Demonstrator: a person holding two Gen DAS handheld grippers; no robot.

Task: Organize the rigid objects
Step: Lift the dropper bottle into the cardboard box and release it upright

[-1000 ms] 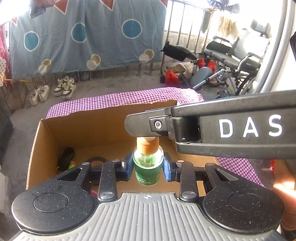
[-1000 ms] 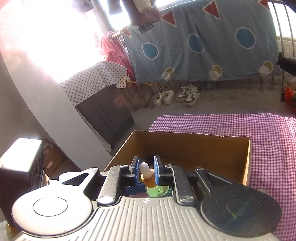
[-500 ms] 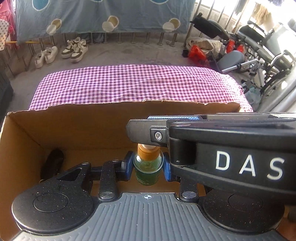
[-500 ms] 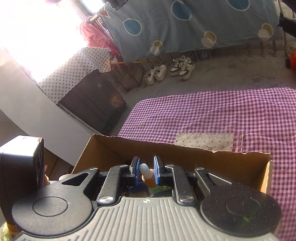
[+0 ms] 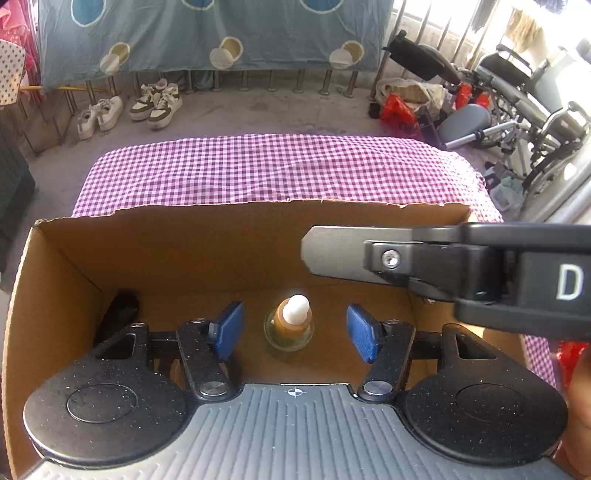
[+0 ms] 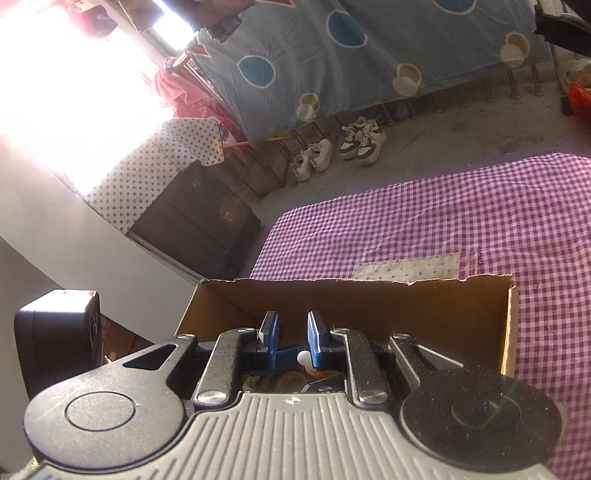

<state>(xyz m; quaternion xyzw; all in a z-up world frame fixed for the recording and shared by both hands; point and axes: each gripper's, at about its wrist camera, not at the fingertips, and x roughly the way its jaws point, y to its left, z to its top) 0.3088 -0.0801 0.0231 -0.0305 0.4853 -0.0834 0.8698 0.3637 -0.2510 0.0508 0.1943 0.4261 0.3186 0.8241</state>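
A small green bottle with an orange collar and white tip stands upright on the floor of a cardboard box. My left gripper is open above it, blue pads apart on either side, not touching. My right gripper is open over the same box; the bottle's white tip shows just below its pads, apart from them. The right gripper's body crosses the left wrist view from the right.
A black object lies in the box's left corner. The box sits on a purple checked cloth. Beyond are shoes, a hanging blue sheet, a wheelchair and a dark cabinet.
Both grippers have let go of the bottle. My left gripper's pads opened wide and my right gripper opened and pulled back to the right. The bottle now stands free in the box.
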